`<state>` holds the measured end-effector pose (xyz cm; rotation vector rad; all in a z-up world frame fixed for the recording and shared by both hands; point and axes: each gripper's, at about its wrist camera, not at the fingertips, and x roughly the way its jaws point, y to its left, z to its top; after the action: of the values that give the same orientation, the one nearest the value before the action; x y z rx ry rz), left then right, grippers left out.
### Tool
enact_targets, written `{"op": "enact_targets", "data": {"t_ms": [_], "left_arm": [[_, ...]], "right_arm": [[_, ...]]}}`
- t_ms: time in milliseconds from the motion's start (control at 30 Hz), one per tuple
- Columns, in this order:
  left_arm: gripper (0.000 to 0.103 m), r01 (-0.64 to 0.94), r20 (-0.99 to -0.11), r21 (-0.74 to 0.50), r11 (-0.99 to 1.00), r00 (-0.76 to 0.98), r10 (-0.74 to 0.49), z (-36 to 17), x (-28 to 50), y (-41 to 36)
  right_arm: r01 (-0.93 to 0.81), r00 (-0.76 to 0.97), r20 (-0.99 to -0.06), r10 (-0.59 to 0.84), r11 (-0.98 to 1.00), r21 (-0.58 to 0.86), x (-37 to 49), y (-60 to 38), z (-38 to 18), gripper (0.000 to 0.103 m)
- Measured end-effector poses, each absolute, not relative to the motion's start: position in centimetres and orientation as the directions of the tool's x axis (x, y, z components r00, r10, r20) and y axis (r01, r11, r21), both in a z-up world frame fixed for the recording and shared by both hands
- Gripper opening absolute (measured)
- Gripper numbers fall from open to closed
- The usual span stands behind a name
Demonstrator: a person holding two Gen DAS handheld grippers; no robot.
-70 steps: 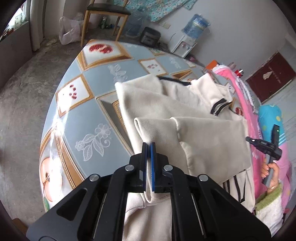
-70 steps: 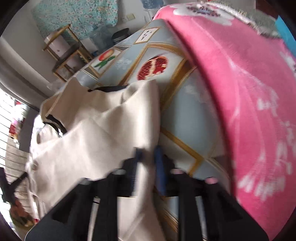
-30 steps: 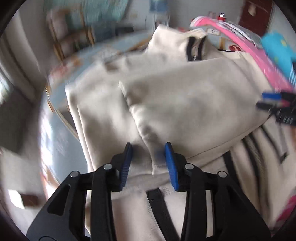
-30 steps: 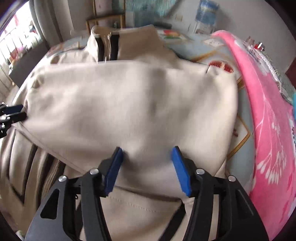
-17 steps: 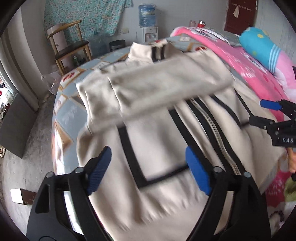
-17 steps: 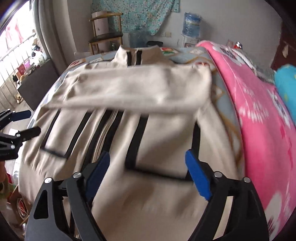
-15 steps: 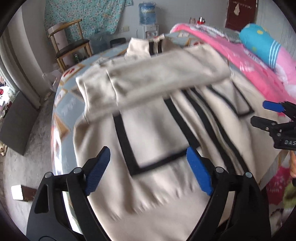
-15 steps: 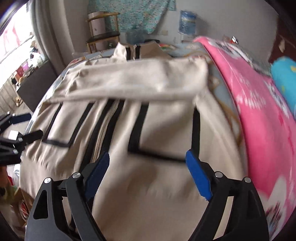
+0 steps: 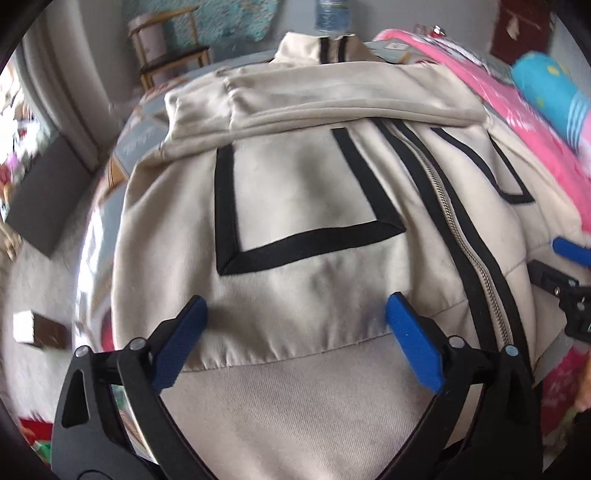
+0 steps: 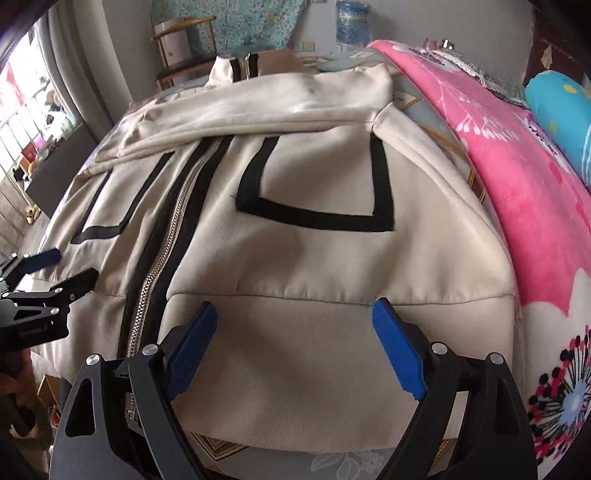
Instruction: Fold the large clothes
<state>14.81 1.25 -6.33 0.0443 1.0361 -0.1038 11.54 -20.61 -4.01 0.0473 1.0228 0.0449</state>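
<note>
A cream zip jacket (image 9: 303, 184) (image 10: 314, 258) with black trim lies front up on the table, zipper (image 9: 461, 229) (image 10: 162, 258) closed. Both sleeves (image 9: 332, 92) (image 10: 277, 99) lie folded across its chest below the collar. My left gripper (image 9: 295, 306) hovers over the left part of the hem band (image 9: 295, 398), its jaws opening wide, with only flat cloth beneath them. My right gripper (image 10: 295, 310) stands open over the right part of the hem band (image 10: 288, 369), gripping nothing. Each gripper also shows at the edge of the other's view.
A pink blanket (image 10: 517, 184) and a blue pillow (image 10: 557, 107) lie along the jacket's right side. The patterned tablecloth (image 10: 332, 465) shows at the near edge. A wooden chair (image 10: 181, 48), a water bottle (image 10: 349, 22) and a grey cabinet (image 9: 48, 195) stand beyond.
Both grippers let go of the sleeves, now laid across the chest, and drew back toward the hem. Their jaws spread from a narrow gap to wide.
</note>
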Motion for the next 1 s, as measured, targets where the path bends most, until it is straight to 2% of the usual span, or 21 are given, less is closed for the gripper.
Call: {"op": "enact_targets", "data": {"t_ms": [167, 400, 567, 1000], "left_arm": [[0.096, 0.101, -0.854, -0.024, 0.995, 0.515, -0.073, -6.50, 14.66, 1.42], [0.096, 0.102, -0.852, -0.023, 0.995, 0.518, -0.073, -6.54, 14.62, 1.35], [0.096, 0.103, -0.854, -0.024, 0.994, 0.515, -0.074, -6.52, 14.65, 1.41], [0.096, 0.103, -0.855, -0.024, 0.994, 0.513, -0.074, -6.52, 14.70, 1.35]], "right_arm": [[-0.031, 0.537, -0.843, 0.034, 0.999, 0.020, 11.13, -20.37, -4.92, 0.090], [-0.011, 0.549, -0.833, 0.068, 0.997, 0.074, 10.99, -20.95, -4.15, 0.090], [-0.034, 0.551, -0.833, 0.042, 0.999, 0.027, 10.82, -20.30, -4.99, 0.091], [-0.041, 0.547, -0.836, 0.046, 0.999, 0.028, 10.89, -20.38, -5.06, 0.093]]}}
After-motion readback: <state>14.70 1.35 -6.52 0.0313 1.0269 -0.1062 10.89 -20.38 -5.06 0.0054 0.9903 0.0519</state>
